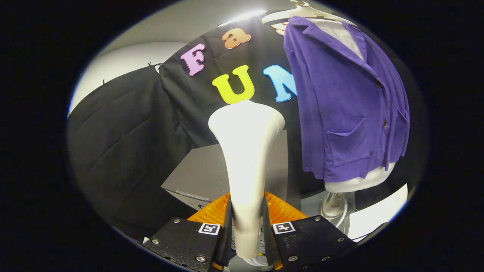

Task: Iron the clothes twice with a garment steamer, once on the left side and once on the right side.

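A white garment steamer (245, 158) stands upright between my fingers, its wide head rising ahead of them. My gripper (246, 223) is shut on the steamer's narrow handle, both fingers pressing its sides. A purple jacket (344, 109) hangs on a white hanger (302, 11) over a white shirt (359, 181), to the right of the steamer head and a little beyond it. The jacket has pockets and dark buttons down its front. The steamer head is apart from the cloth.
The black cloth wall (128, 132) fills the space left of and behind the steamer. A grey panel (204, 170) lies beyond the fingers. A white stand base with a hose (334, 206) sits under the jacket.
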{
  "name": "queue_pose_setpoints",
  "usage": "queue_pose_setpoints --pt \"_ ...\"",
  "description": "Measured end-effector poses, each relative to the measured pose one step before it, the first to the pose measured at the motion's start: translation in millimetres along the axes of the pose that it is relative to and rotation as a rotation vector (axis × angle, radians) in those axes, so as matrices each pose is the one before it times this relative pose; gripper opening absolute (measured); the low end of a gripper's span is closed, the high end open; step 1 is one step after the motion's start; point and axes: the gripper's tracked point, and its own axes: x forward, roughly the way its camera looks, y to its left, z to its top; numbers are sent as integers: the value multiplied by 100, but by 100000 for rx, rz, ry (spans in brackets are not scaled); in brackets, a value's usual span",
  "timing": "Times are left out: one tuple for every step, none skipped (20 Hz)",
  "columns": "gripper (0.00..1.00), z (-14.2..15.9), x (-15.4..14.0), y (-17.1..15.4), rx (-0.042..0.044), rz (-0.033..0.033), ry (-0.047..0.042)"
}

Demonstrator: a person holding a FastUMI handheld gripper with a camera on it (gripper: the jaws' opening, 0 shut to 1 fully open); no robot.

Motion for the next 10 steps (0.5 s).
queue_pose_setpoints --pt "36 -701 -1066 -408 -42 -1064 -929" --pt "36 -610 -793 -294 -88 -1115 -1339" --pt "36 -795 -849 -303 -524 -1130 -257" --pt "36 -456 -545 -193 -154 -989 -460" --pt "36 -461 -736 -218 -258 -636 -1248" --pt "36 -328 -519 -199 70 -835 -1875" --pt "36 -241 -461 -140 -64 -845 -1213" --pt "36 -413 -639 -73 -60 -577 -1410" --pt "36 -255 -606 -157 -231 -609 -1362" --pt "36 11 -381 -56 -295 -351 -990"
